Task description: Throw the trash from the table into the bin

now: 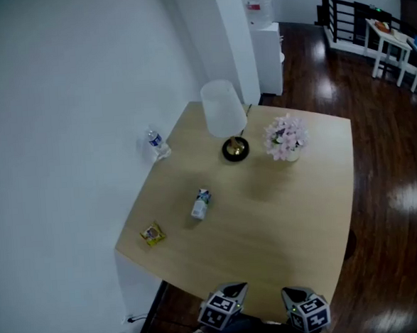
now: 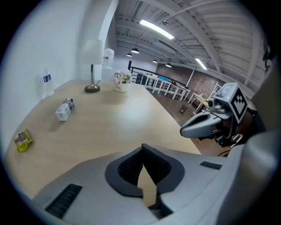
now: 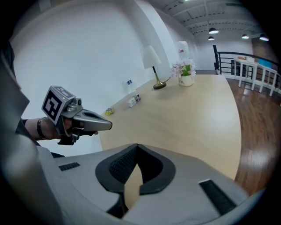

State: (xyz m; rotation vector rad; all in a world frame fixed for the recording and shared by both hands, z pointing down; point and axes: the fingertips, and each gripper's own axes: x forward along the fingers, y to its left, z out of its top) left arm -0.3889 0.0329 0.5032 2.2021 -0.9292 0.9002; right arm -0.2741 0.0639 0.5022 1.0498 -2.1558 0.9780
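Held both grippers side by side over the near edge of the table (image 1: 290, 213), well apart from any trash. Found the left gripper (image 2: 141, 147) with jaws closed together, tips touching, nothing between them. Found the right gripper (image 3: 137, 146) the same way, closed and empty.

Counted three pieces of trash, all ahead and toward the left:
- a yellow wrapper (image 1: 153, 234), nearest, ahead and well to the left of the left gripper;
- a small carton (image 1: 201, 203), lying on its side, further ahead and only a little to the left;
- a water bottle (image 1: 155, 142), upright, furthest ahead, near the table edge by the wall.

Judged the left gripper nearer to all three, and the right gripper placed on the wrong side for them. Read the long axis of the carton as running mostly away from the left gripper, slightly turned. Judged therefore a grip across its short width more suitable, after opening the jaws.

Left aside the lamp (image 1: 224, 111) and the flowers (image 1: 286, 138), far ahead, more in front of the right gripper. Saw no bin in any view.
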